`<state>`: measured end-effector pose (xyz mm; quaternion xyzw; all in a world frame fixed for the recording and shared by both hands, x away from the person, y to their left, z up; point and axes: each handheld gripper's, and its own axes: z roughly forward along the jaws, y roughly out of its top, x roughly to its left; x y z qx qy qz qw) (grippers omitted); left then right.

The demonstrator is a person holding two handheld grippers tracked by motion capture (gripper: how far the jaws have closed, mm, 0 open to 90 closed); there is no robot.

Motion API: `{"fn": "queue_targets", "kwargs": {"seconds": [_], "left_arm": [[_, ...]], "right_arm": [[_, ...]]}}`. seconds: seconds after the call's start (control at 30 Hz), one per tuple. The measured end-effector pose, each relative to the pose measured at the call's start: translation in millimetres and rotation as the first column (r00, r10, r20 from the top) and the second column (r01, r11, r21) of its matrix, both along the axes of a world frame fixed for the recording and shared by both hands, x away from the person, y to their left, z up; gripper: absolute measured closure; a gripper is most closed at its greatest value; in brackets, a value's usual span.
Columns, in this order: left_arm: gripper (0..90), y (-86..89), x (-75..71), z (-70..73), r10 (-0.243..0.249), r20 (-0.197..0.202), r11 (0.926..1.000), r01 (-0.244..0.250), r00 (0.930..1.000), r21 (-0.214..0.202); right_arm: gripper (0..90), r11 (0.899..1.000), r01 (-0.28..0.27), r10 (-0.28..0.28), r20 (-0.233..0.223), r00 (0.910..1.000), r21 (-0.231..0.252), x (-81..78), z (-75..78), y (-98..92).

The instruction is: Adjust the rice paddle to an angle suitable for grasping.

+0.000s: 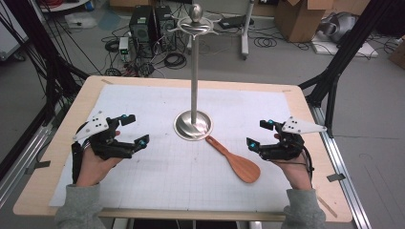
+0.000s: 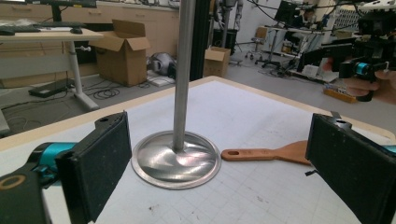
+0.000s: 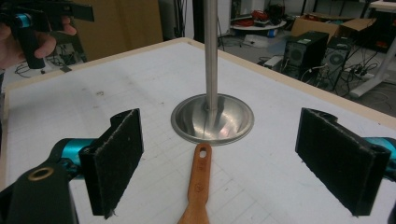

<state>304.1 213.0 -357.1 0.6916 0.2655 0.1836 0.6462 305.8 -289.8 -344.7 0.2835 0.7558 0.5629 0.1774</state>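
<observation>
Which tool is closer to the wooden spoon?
Right. The right tool hangs open just beside the wooden spoon, nearly over its blade. The left tool, also open, sits across the metal stand.

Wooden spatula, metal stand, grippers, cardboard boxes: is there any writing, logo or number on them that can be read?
None can be read.
Wooden spatula: a faint round stamp on the handle, too blurred to read.
Metal stand, left gripper, right gripper, cardboard box: no legible marks.
</observation>
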Motion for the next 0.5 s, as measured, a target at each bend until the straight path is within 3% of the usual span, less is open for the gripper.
{"fn": "queue_targets", "kwargs": {"seconds": [0.17,0.5], "left_arm": [[7.5,-1.5,-0.2,-1.1,0.012,-0.006,0.9998,-0.012,0.9999,0.013],[7.5,-2.4,-4.1,1.0,0.008,0.002,0.9996,-0.008,1.0000,0.025]], "right_arm": [[13.4,1.000,0.002,-0.002,0.002,1.0000,0.006,3.9,-0.7,-0.3],[11.4,0.999,0.007,-0.007,0.000,1.0000,-0.033,3.3,0.0,8.9]]}}
